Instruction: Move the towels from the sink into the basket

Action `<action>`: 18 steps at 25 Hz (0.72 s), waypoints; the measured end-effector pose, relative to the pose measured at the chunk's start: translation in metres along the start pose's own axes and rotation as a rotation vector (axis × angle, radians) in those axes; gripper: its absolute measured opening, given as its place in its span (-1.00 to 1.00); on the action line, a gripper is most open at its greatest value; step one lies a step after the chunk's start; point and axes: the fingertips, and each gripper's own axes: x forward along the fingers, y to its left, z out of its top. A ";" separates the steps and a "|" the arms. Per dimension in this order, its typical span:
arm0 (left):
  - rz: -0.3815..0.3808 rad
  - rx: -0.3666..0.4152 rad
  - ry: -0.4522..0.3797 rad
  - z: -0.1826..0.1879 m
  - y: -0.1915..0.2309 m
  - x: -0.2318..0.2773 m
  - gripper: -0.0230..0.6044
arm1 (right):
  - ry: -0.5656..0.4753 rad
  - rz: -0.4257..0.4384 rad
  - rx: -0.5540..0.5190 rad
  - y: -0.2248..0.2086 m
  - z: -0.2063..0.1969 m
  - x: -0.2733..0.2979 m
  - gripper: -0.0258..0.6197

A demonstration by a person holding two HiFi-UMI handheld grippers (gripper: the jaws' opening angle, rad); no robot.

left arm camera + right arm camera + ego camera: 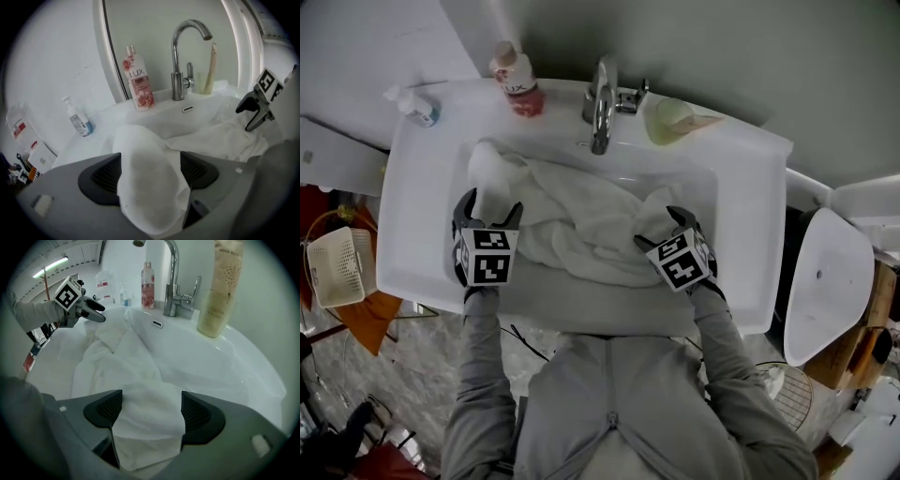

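The person wears a light grey zip-front top (609,412) with long grey sleeves (483,347), filling the bottom of the head view. The left gripper (492,208) and right gripper (661,228) are black, each bearing a white cube (490,255) printed with black square markers. Their fingers (105,176) are dark and ribbed.

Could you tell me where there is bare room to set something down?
Bare: the sink rim left of the basin, nearer than the pump bottle, and right of it, nearer than the beige bottle. Crowded: back ledge around faucet and pink bottle; towels fill the basin.
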 end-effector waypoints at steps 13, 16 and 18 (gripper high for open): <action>-0.036 0.028 0.168 -0.030 -0.003 0.057 0.39 | 0.135 0.119 -0.073 0.008 -0.007 0.046 0.24; -0.048 0.021 0.188 -0.035 -0.006 0.063 0.21 | 0.150 0.153 -0.064 0.009 -0.009 0.052 0.24; -0.054 0.022 0.196 -0.037 -0.008 0.066 0.10 | 0.158 0.181 -0.048 0.011 -0.010 0.054 0.23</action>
